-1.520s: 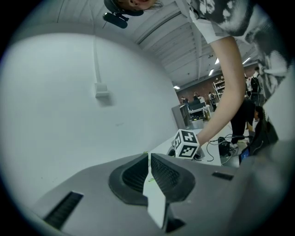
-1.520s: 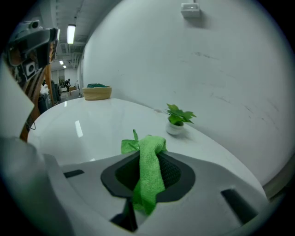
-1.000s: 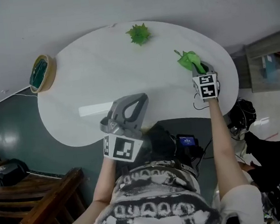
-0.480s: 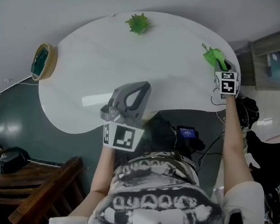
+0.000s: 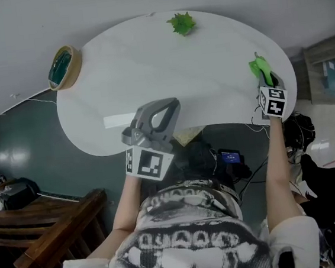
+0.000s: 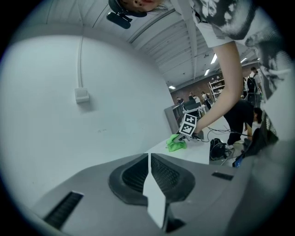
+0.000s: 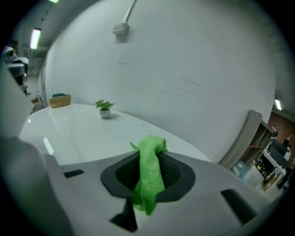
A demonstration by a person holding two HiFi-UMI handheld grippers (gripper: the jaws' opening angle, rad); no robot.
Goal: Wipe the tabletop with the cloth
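Partly buried between the jaws, green cloth [image 7: 150,154] is pinched by right gripper [image 5: 267,80] at tabletop's [image 5: 149,73] 3 o'clock edge. Left gripper [image 6: 150,173] jaws meet, empty.

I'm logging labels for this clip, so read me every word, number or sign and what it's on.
None can be read.
The left gripper and right gripper carry only square black-and-white markers, no letters.
The shirt print is too blurred to read.

- white table [image 5: 149,73]: 1
- green cloth [image 5: 260,67]: 1
- small potted plant [image 5: 182,23]: 1
- round wooden tray [image 5: 74,66]: 1
- grippers: 2, namely left gripper [image 5: 166,105] and right gripper [image 5: 266,79]
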